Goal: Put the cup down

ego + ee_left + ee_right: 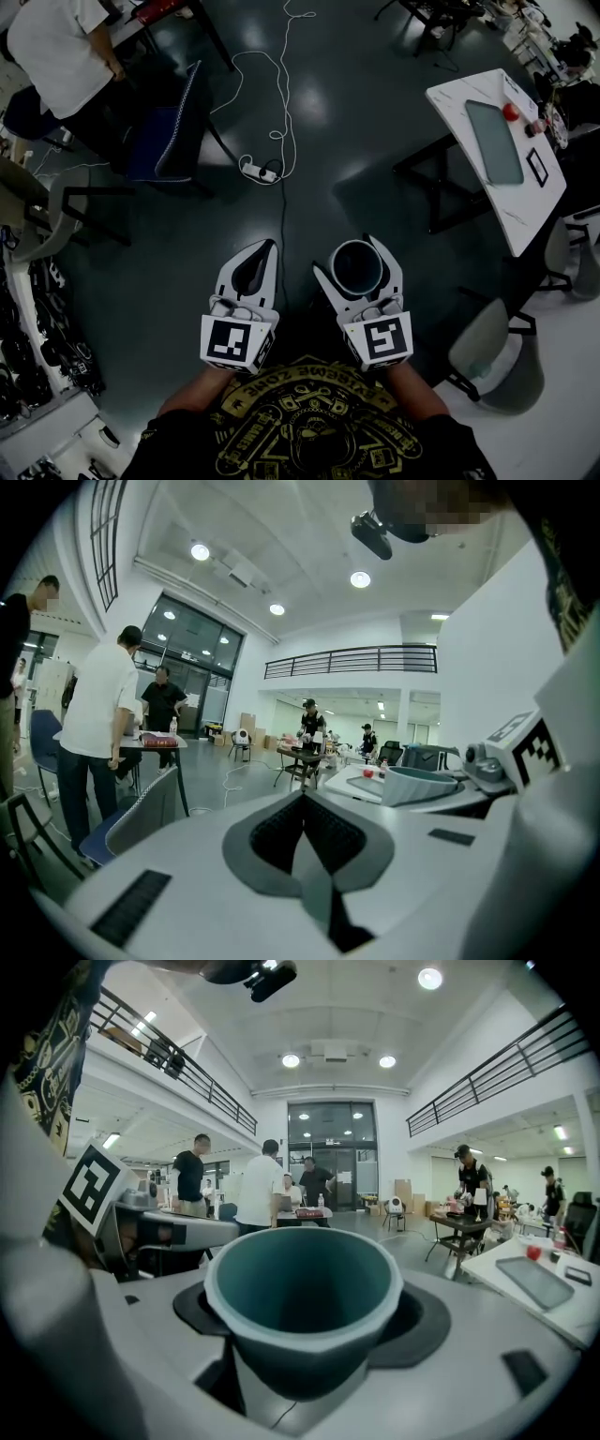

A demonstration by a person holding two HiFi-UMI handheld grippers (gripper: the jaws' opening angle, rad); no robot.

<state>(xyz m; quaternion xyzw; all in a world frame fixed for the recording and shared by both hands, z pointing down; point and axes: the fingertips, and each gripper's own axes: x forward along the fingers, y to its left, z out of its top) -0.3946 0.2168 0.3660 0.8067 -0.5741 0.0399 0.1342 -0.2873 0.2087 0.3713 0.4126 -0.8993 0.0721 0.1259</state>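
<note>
A teal cup [358,265] with a pale rim stands upright between the jaws of my right gripper [354,251], which is shut on it over the dark floor. In the right gripper view the cup [302,1354] fills the middle, and the dark pads [427,1321] press on its sides. It looks empty inside. My left gripper [271,245] hangs beside it on the left, shut, its tips touching and nothing held. In the left gripper view its jaws [303,795] meet, and the cup [422,785] shows at the right.
A white marble table [487,192] at the upper right carries a grey mat [494,141] and a red ball [510,112]. A power strip with its cable [259,171] lies on the floor ahead. A blue chair [173,127] and a person in white [61,47] are upper left. A grey chair [492,361] stands to the right.
</note>
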